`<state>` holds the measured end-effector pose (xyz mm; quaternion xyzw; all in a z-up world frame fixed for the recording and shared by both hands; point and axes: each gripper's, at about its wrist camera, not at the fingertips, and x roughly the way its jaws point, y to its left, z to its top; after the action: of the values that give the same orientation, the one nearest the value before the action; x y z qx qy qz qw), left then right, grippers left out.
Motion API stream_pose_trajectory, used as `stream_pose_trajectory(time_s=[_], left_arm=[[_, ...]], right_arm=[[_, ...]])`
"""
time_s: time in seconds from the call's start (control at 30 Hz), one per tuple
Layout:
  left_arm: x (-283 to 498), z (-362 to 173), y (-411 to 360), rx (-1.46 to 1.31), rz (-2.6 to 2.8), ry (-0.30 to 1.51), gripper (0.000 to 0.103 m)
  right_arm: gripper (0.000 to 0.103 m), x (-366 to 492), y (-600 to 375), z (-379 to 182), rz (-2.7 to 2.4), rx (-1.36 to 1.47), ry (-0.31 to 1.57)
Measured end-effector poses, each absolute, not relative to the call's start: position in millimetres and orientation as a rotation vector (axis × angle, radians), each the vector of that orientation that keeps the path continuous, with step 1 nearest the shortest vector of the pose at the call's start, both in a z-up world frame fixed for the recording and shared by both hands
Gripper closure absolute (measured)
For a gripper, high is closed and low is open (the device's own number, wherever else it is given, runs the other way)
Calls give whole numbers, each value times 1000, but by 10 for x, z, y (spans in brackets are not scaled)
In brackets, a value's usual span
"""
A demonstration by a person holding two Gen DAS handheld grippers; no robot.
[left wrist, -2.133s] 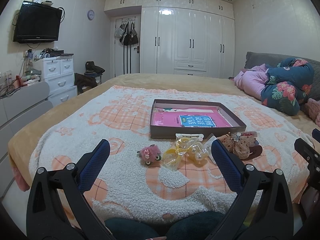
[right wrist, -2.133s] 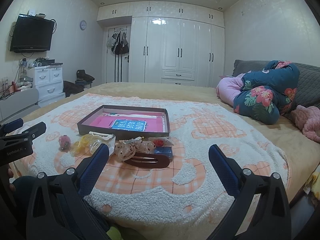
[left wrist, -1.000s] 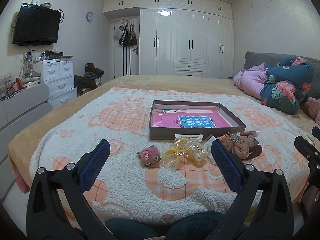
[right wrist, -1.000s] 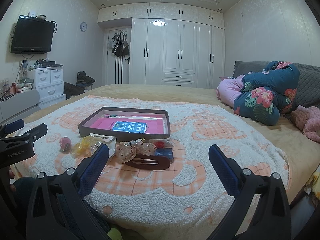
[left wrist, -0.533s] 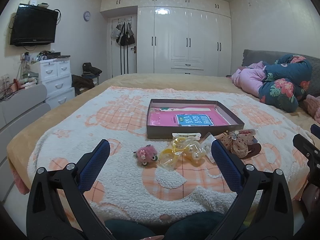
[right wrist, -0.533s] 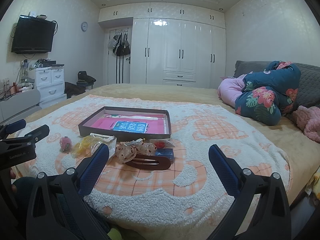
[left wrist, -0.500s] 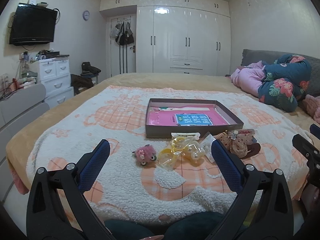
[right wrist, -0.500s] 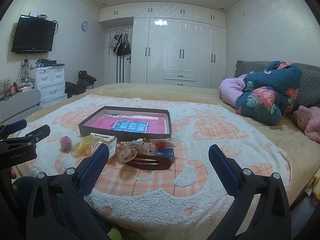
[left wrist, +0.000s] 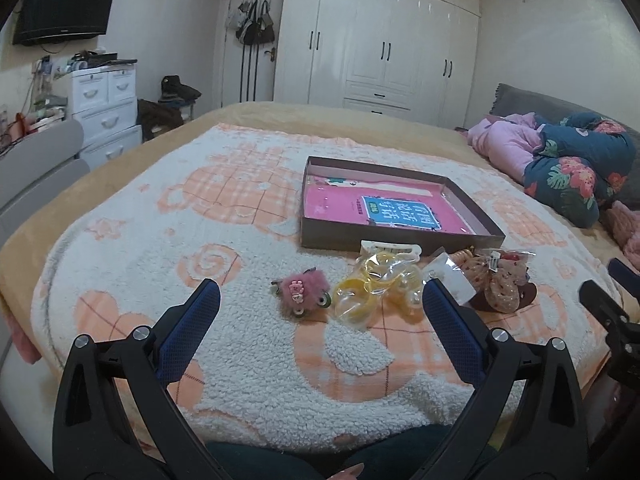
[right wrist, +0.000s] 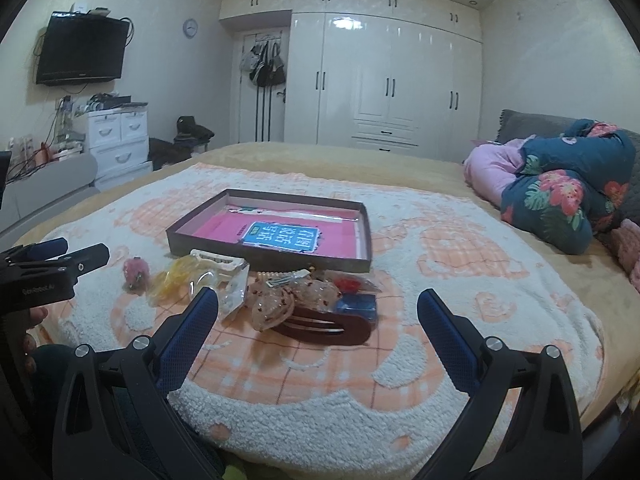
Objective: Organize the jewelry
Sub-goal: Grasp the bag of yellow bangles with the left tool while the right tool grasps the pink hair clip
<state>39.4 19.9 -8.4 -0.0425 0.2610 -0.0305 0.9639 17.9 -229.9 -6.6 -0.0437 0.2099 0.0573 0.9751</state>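
Right wrist: shallow box [right wrist: 276,265] holds pink book [right wrist: 280,236] only

Left hand-held gripper [left wrist: 320,300] and right hand-held gripper [right wrist: 318,306] both hover level, jaws spread wide, holding nothing

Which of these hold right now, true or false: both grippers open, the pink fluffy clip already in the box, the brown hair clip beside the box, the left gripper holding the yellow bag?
1. Both the left gripper and the right gripper are open. True.
2. The pink fluffy clip is in the box. False: it lies on the blanket.
3. The brown hair clip lies outside the box. True.
4. The left gripper holds the yellow bag. False: it holds nothing.
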Motion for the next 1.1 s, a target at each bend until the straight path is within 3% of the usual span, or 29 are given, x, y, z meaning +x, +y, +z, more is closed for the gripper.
stream_pose_trajectory(time_s=[0.57,1.1], left_arm=[[829,-87,-128,57,-286,600,11],[1489,-312,-283,191,-449,851,17]], right_arm=[[6,640,-2344,-301,153,-89,539],[6,1183,-2153,-426,243,-145,659]])
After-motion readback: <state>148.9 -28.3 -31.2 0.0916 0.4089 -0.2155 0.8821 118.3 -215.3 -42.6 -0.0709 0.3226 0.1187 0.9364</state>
